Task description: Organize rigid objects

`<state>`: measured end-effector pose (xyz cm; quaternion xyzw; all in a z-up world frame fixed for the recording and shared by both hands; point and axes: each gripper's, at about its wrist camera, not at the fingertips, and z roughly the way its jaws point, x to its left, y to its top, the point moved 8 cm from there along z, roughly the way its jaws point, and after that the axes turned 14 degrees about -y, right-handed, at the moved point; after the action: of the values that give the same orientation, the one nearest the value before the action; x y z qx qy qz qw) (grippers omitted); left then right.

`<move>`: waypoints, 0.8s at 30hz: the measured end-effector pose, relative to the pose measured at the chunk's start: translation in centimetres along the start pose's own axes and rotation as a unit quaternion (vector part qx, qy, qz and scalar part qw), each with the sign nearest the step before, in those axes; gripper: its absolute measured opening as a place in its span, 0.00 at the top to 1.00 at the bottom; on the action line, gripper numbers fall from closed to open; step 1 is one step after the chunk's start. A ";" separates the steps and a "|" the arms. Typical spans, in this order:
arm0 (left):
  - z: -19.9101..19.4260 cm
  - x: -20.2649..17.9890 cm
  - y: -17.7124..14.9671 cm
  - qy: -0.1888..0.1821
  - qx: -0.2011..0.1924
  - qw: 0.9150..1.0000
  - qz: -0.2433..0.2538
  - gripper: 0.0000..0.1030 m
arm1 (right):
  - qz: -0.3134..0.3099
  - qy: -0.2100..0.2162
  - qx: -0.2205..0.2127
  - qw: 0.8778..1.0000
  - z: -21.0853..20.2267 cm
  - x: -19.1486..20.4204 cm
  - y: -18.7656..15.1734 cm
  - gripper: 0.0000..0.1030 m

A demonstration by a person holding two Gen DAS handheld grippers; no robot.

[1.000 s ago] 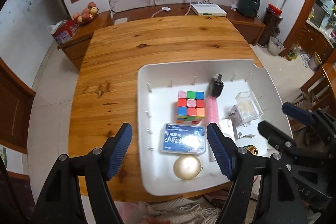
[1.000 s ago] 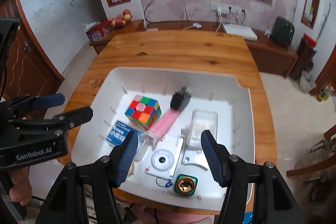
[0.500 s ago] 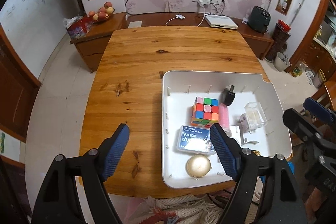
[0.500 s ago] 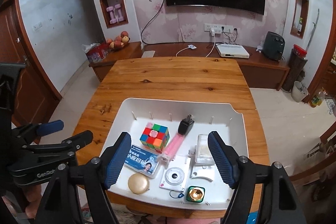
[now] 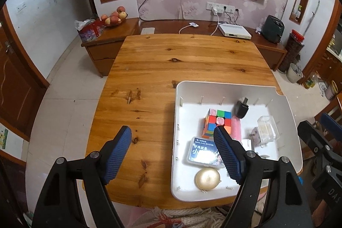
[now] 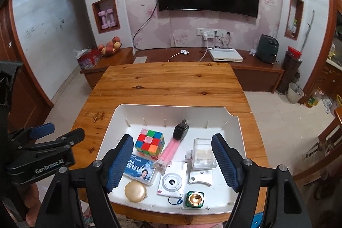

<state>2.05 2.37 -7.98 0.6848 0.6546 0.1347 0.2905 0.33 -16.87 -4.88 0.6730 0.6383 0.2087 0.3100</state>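
From my remote station, both tools hang above a wooden counter (image 6: 171,87) with their blue-padded jaws spread wide and nothing between them. The left tool (image 5: 172,152) sits over the counter's near-left part, its right finger overlapping the tray's left side in view; the right tool (image 6: 172,160) hovers over the tray itself.

The white plastic tray (image 6: 234,121), with one notched far-right corner and small ribs along its inner walls, rests at the counter's near-right corner, its near rim just about at the counter's near edge.

- Far-left in the tray: a scrambled Rubik's cube (image 6: 150,143), showing red, green, blue, orange and pink squares.
- Just right of it: a black plug adapter (image 6: 180,131) with prongs pointing away, touching the far end of a slim pink case (image 6: 170,151) that lies diagonally.
- Toward the right wall: a clear plastic box (image 6: 203,153) with a pale yellowish content.
- Near-left: a blue printed box with a face on it (image 6: 140,170) and, nearer the rim, a round gold compact (image 6: 135,191).
- Near-middle: a white instant camera (image 6: 172,182), lens up, with a small blue tag (image 6: 177,202) by it.
- Near-right: a green-cased gold-topped object (image 6: 195,199) and a flat white piece (image 6: 201,177) beside the camera.
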 end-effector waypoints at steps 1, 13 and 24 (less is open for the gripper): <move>0.1 0.0 0.0 0.001 0.000 1.000 -0.001 0.21 | 0.001 0.000 0.002 1.000 0.2 0.0 0.0 0.26; 0.8 -0.1 0.1 0.006 0.005 1.000 0.001 0.21 | -0.007 -0.007 0.003 1.000 0.8 0.6 0.2 0.26; 1.0 0.0 0.5 0.011 0.001 1.000 0.002 0.21 | -0.008 -0.006 0.005 1.000 1.0 0.7 0.1 0.26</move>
<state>3.03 2.20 -8.54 0.6844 0.6569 0.1424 0.2825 1.17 -16.37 -5.64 0.6705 0.6428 0.1988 0.3126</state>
